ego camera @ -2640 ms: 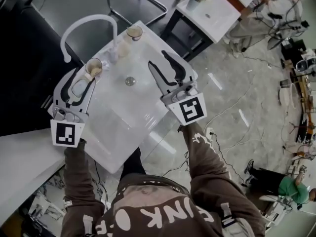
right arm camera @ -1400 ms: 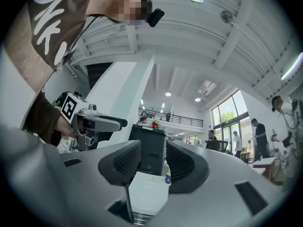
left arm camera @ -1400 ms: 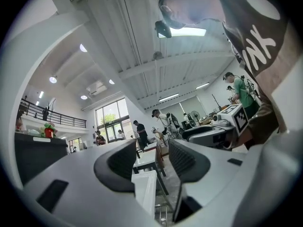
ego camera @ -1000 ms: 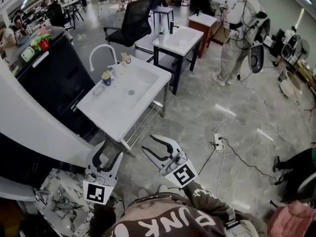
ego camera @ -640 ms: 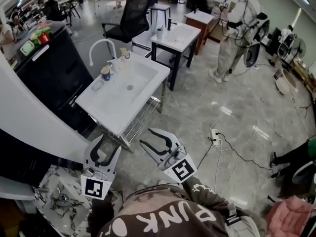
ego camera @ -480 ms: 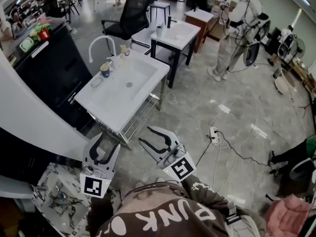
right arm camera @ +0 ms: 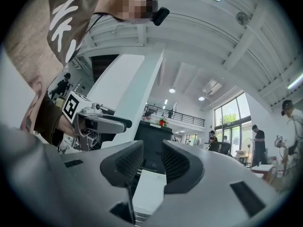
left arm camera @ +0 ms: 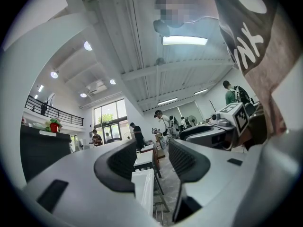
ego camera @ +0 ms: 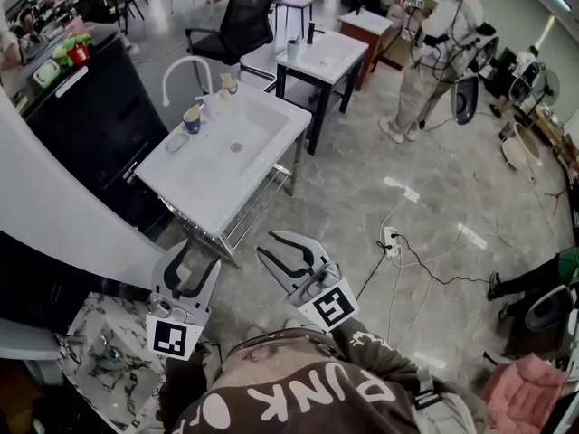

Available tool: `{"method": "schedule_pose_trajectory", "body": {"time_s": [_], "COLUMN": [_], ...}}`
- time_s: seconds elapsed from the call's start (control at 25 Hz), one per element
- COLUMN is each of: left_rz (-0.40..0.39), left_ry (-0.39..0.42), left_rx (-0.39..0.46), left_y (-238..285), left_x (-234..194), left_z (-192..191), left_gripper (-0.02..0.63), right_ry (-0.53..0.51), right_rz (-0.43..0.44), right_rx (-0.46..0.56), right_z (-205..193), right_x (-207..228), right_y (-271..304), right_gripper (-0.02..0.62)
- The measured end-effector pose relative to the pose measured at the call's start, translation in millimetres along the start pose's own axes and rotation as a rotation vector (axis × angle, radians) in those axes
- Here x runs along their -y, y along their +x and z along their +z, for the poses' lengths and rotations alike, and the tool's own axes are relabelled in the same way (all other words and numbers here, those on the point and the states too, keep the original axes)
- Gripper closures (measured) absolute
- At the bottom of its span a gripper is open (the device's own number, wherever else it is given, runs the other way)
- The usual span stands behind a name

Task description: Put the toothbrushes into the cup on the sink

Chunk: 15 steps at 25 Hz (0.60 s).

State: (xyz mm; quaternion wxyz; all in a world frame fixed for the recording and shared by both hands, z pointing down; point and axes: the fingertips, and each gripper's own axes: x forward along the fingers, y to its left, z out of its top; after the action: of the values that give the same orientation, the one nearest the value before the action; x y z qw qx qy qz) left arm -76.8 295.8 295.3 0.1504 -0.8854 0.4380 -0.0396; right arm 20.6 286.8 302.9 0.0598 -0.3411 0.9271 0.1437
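The white sink (ego camera: 213, 165) with its arched white tap (ego camera: 185, 69) stands well ahead of me, up and to the left in the head view. A dark cup (ego camera: 191, 119) with something pale in it stands on the sink's back rim, and a second cup (ego camera: 228, 84) stands farther right; the toothbrushes are too small to tell apart. Both grippers hang low near my body, apart from the sink. My left gripper (ego camera: 193, 260) (left arm camera: 151, 157) is open and empty. The jaws of my right gripper (ego camera: 285, 250) (right arm camera: 152, 162) are closing with nothing between them.
A black office chair (ego camera: 240, 21) and a second sink table (ego camera: 326, 57) stand behind the sink. A person (ego camera: 443, 43) stands at the far right. Cables and a power strip (ego camera: 389, 240) lie on the marble floor. A black counter (ego camera: 81, 107) runs along the left.
I have stepped back from the sink; the grippers, which hung over its basin, are now low near my body. The right jaws have narrowed a little.
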Motion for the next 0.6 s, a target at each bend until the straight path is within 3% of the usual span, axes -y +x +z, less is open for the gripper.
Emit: {"method": "schedule_pose_trajectory", "body": {"time_s": [0.6], "left_rz": [0.015], "left_ry": [-0.001], "left_rx": [-0.007], "left_y": [-4.5], "left_x": [-4.0], "left_z": [-4.0], "left_gripper": [0.403], "right_ry": [0.001], "right_rz": [0.007], "right_rx": [-0.013], "right_z": [-4.7], "right_x": [-3.2], "right_y": [3.0], "right_gripper": [0.468]}}
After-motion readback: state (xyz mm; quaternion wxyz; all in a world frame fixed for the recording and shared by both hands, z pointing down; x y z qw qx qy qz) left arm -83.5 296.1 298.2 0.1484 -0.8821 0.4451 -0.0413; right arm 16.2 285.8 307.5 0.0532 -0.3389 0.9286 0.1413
